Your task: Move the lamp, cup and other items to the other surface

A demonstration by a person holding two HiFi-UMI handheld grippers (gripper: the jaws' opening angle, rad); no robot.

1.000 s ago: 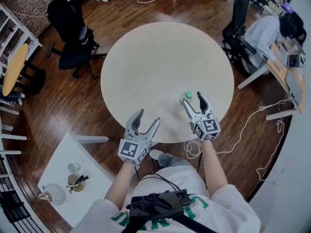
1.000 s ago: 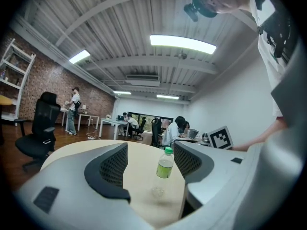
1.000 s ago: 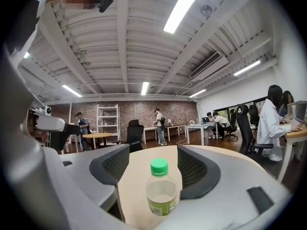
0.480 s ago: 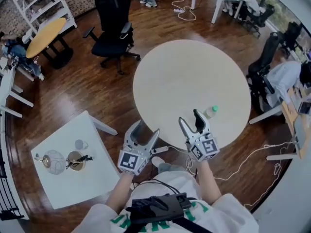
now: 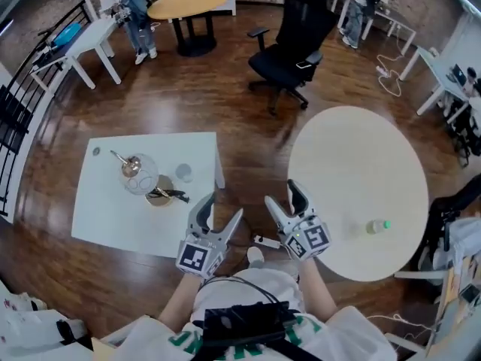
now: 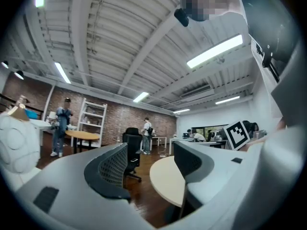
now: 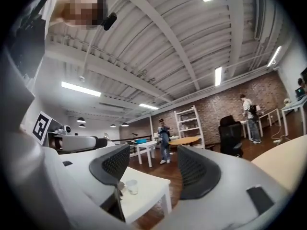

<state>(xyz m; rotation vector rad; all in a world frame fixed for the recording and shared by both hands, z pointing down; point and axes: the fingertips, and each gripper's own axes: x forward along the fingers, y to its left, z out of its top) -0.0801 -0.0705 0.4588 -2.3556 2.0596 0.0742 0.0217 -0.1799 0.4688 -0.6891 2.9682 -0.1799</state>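
Lamp (image 5: 134,168), cup (image 5: 183,173) and a round brass-coloured piece (image 5: 159,195) with a dark item lying across it are grouped on the white square table (image 5: 105,216), left of centre in the head view. The lamp is set at the upper left of the group and the cup at its right. The brass-coloured piece is just below the lamp, and whether the two touch cannot be told.

A round beige table (image 5: 353,164) fills the right of that frame, and a small bottle with a green cap (image 5: 376,226) is seen near its lower edge.

Both grippers are held at the lower centre of the head view, over the wooden floor (image 5: 248,134) between the two tables. The left gripper (image 5: 222,210) is near the white table's lower right corner, with its jaws spread and nothing between them. In its own view only the round table's edge and a black office chair (image 6: 132,150) are seen past them.

The right gripper (image 5: 282,195) is likewise spread and empty. In its own view the cup is seen far off on the white table, framed by the gap between the jaws.
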